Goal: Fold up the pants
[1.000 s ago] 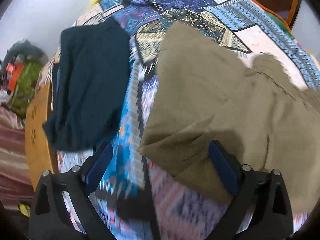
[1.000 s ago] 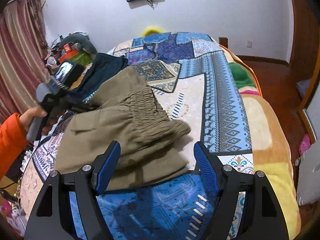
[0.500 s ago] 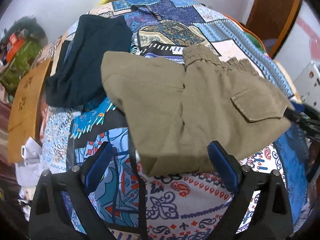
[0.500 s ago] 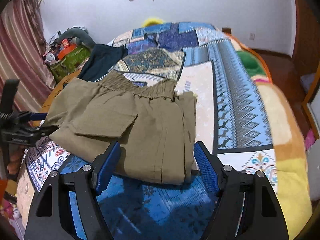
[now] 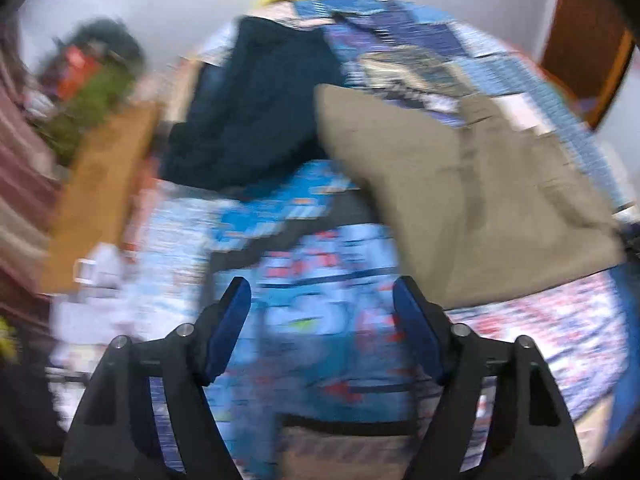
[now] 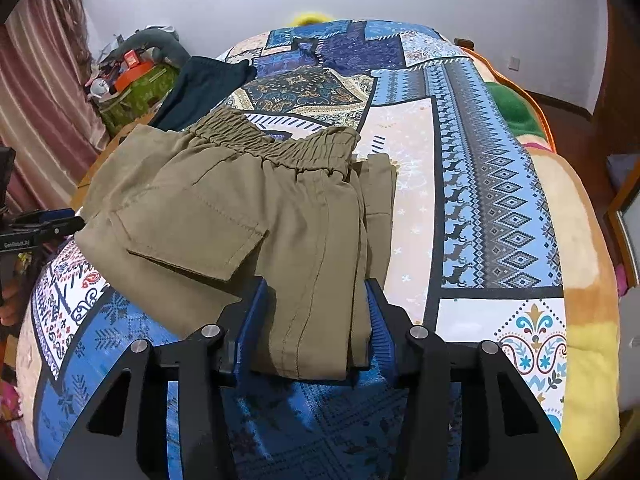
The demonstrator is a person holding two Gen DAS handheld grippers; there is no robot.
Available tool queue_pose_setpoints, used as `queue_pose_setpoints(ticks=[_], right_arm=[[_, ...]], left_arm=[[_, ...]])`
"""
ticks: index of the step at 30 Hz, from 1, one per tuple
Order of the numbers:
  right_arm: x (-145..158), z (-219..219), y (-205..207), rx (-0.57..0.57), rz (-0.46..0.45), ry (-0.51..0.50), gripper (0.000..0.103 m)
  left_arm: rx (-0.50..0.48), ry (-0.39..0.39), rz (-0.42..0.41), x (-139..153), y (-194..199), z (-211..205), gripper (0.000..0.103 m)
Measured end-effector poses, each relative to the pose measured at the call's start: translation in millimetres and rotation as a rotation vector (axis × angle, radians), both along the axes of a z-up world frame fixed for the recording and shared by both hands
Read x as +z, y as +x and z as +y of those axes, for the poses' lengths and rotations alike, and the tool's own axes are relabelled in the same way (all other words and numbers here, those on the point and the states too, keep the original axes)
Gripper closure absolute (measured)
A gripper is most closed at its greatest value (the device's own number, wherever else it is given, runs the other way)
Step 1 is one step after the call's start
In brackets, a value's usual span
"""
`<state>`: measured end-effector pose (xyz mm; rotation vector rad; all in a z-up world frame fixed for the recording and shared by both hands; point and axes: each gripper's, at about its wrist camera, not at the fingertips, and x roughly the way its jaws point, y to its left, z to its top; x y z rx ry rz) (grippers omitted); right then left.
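The olive pants [image 6: 256, 216] lie folded into a compact packet on the patterned bedspread [image 6: 492, 200], toward the near end of the bed. Their elastic waistband [image 6: 276, 144] faces twelve o'clock, toward the far wall, and the folded near edge points back at six o'clock, so the packet's long axis runs from near to far along the bed.

The right claw [image 6: 314, 320] is the nearer one by far. It sits right at the near edge, astride the right-hand part of the packet: the cloth runs straight between its two blue pads [image 6: 380, 320], which are closing in on it. Whether they already pinch the fabric I cannot tell; they look just against it on both sides.

The left claw [image 5: 320, 328] is off the pants. In its blurred view the packet lies at about two o'clock, its near corner just beyond the right pad, while only bedspread shows between the pads, which stand apart and are narrowing with nothing in them. A dark folded garment [image 5: 256, 112] lies at eleven o'clock, touching or nearly touching the pants' far left corner.

I judge the next move depends on the right claw's hold at six o'clock.
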<state>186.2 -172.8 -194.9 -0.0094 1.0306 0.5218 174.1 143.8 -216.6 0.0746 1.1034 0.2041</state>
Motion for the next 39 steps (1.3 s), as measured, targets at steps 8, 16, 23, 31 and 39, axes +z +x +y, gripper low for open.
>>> queue_pose_setpoints(ticks=[8, 16, 23, 31, 39], right_arm=[[1, -2, 0, -0.006, 0.001, 0.008, 0.058], [1, -2, -1, -0.01, 0.004, 0.012, 0.058], [6, -6, -4, 0.004, -0.002, 0.012, 0.058], [24, -16, 2, -0.004, -0.029, -0.012, 0.057], [40, -2, 25, 0.002, -0.086, -0.004, 0.052]], left_arm=[[0.021, -0.181, -0.06, 33, 8, 25, 0.041], [-0.016, -0.221, -0.027, 15, 69, 7, 0.028], [0.047, -0.229, 0.004, -12, 67, 38, 0.025], [0.088, -0.149, -0.037, 15, 52, 53, 0.027], [-0.066, -0.244, -0.124, 53, 65, -3, 0.027]])
